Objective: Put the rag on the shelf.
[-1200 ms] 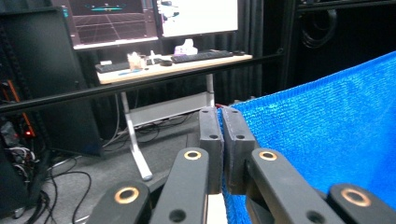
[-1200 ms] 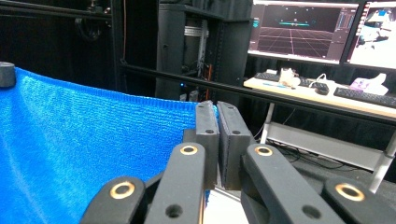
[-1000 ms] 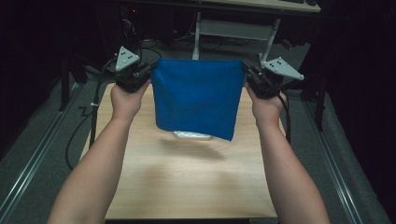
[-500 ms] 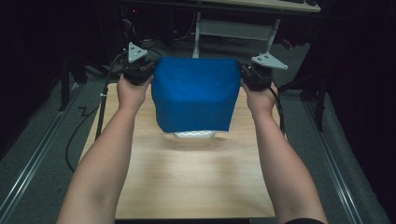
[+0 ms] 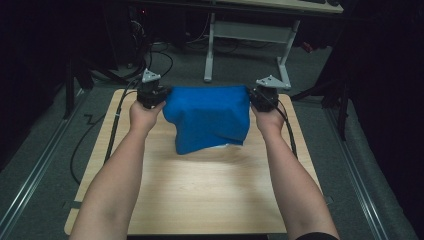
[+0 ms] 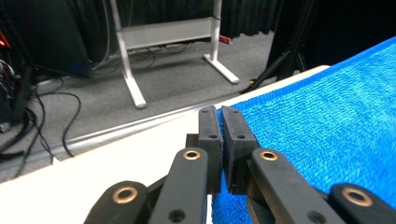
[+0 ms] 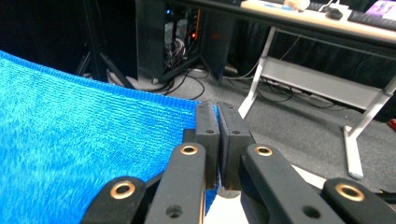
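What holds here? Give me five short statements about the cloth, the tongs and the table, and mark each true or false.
1. The left tongs are shut on the blue cloth. True.
2. The right tongs are open. False: they are shut on the cloth's corner.
3. The cloth is red. False: blue.
4. The wooden table lies under the cloth. True.
5. The cloth lies flat. False: it hangs between the tongs.

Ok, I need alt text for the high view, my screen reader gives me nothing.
A person holds a blue towel stretched between the left gripper and the right gripper, each shut on a top corner, above a light wooden table. The towel's lower edge hangs unevenly, lower at its left. Dark floor, cables and a desk frame lie beyond.
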The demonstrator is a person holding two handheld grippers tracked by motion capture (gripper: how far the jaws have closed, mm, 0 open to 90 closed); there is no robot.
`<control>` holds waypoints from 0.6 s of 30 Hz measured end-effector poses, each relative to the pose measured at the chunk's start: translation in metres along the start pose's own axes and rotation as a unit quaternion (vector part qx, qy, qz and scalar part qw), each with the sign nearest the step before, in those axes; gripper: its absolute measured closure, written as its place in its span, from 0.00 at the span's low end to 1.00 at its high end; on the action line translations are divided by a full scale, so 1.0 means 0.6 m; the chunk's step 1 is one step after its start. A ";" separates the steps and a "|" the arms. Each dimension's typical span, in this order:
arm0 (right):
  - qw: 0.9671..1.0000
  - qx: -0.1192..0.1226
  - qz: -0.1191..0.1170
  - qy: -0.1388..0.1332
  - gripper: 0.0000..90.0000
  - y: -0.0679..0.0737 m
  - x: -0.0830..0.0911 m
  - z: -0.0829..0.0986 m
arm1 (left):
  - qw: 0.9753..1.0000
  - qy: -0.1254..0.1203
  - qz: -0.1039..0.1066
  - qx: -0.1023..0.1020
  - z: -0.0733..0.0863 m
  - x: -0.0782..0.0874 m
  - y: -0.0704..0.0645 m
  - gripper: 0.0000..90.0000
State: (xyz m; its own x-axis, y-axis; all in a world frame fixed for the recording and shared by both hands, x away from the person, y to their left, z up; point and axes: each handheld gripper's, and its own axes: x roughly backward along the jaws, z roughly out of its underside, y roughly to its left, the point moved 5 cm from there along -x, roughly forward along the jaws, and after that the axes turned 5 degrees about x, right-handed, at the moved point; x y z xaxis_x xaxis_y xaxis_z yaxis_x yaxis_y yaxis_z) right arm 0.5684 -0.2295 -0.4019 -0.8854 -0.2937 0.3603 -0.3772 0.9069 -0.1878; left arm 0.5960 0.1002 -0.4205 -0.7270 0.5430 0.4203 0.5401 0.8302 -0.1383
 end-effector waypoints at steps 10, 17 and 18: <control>1.000 -0.009 -0.022 0.017 0.99 0.027 0.019 0.064 | 0.999 0.017 0.028 0.021 0.088 0.007 -0.013 0.97; 0.999 -0.009 -0.031 0.038 0.99 0.044 0.024 0.109 | 0.998 0.026 0.046 0.038 0.134 -0.003 -0.023 0.97; 0.999 -0.009 -0.031 0.038 0.99 0.044 0.024 0.109 | 0.998 0.026 0.046 0.038 0.134 -0.003 -0.023 0.97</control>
State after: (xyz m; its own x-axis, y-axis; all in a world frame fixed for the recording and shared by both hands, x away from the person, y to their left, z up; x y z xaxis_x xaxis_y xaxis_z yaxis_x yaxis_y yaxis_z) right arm 0.5278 -0.2295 -0.4612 -0.8367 -0.3269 0.4394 -0.4254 0.8932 -0.1456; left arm 0.5561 0.0979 -0.4915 -0.6521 0.6109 0.4490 0.5674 0.7860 -0.2455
